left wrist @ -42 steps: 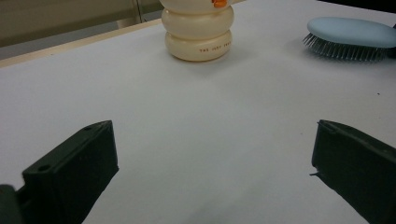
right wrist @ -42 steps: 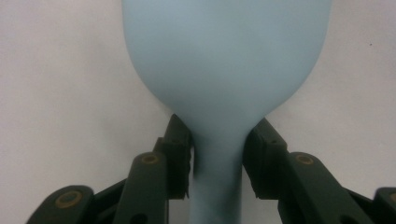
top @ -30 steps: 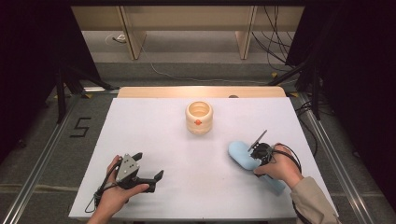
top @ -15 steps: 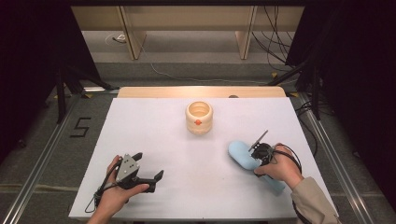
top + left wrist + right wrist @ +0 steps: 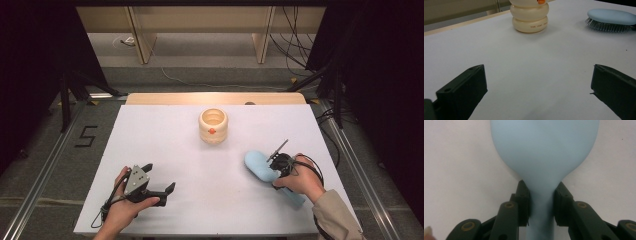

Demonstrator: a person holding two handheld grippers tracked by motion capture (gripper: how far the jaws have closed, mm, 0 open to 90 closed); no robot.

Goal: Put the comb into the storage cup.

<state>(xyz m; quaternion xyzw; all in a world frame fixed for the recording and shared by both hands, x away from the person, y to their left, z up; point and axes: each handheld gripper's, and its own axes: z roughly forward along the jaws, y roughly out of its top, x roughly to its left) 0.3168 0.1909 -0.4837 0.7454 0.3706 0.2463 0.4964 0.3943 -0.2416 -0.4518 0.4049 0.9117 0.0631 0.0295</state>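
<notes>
A pale blue hairbrush (image 5: pixel 261 165) lies on the right side of the white table (image 5: pixel 165 145), bristles down and smooth back up. Its long axis runs diagonally: the rounded head points up and to the left toward the middle of the table, and the handle runs back toward the near right corner, under the person's right hand (image 5: pixel 300 180). The right tool (image 5: pixel 541 195) is closed on the narrow neck where head meets handle, one black pad pressed to each side. Well apart from the brush, near the far middle of the table, stands a cream ribbed jar (image 5: pixel 213 125) with an orange spot on its side; its mouth is open, and what it holds cannot be made out. At the near left, the left tool (image 5: pixel 160 181) rests low on the table in the left hand (image 5: pixel 125 207), its jaws spread wide around bare tabletop.
</notes>
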